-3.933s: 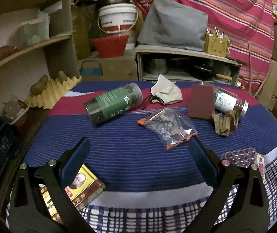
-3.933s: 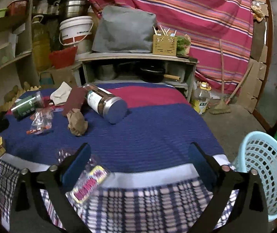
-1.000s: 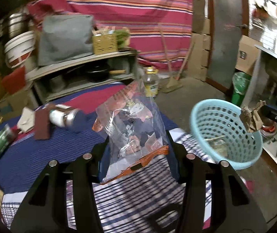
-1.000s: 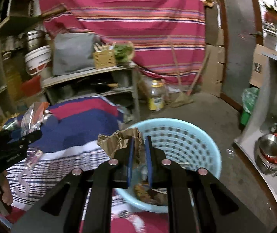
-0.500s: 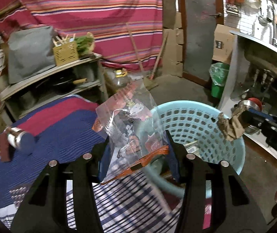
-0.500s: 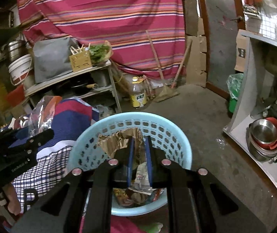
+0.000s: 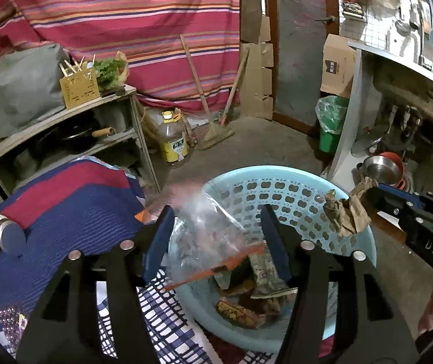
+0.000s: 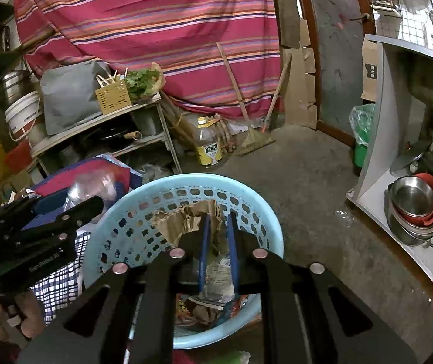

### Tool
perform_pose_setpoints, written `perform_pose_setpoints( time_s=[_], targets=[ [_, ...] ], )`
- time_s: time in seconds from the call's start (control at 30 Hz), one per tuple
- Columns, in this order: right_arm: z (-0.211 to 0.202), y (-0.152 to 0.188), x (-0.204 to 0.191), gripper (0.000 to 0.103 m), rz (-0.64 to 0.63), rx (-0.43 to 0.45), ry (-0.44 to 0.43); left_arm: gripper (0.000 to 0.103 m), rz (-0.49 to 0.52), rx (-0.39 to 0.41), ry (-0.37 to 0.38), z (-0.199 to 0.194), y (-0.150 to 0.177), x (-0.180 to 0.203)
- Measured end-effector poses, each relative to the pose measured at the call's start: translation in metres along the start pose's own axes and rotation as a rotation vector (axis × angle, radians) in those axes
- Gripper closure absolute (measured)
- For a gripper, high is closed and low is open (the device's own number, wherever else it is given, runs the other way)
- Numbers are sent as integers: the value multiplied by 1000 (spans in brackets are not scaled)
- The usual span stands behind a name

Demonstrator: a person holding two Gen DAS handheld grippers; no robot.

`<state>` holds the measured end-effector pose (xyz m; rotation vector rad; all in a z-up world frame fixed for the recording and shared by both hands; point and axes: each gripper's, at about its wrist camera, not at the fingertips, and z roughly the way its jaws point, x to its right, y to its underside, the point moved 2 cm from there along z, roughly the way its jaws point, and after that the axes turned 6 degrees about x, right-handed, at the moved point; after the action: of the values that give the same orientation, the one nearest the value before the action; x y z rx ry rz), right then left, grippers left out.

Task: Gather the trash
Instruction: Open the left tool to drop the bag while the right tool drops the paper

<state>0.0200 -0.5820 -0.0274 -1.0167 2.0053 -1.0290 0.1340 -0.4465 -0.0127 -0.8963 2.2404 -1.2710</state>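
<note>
Left gripper (image 7: pixel 216 242): jaws just widened, pads off clear plastic bag (image 7: pixel 207 242), blurred between them. Bag's long axis slants, orange seal edge low toward me, far end up-left, over near rim of blue basket (image 7: pixel 277 188). Right gripper (image 8: pixel 216 233): I keep it clamped on crumpled brown paper (image 8: pixel 186 221), wad sticking forward beyond tips, above basket. Left view alone shows wrappers at basket bottom under bag, paper wad from side. Right view alone shows my left hand (image 8: pixel 7 315) on handle.
</note>
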Motion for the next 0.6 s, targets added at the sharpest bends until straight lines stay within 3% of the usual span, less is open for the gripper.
perform_pose_setpoints(
  time_s=[0.27, 0.6],
  targets=[
    [7, 5, -7, 90, -14, -21, -11, 22, -29, 33, -61, -13, 0, -23],
    [23, 10, -28, 90, -17, -34, -9, 8, -43, 65, -184, -46, 9, -71]
  ],
)
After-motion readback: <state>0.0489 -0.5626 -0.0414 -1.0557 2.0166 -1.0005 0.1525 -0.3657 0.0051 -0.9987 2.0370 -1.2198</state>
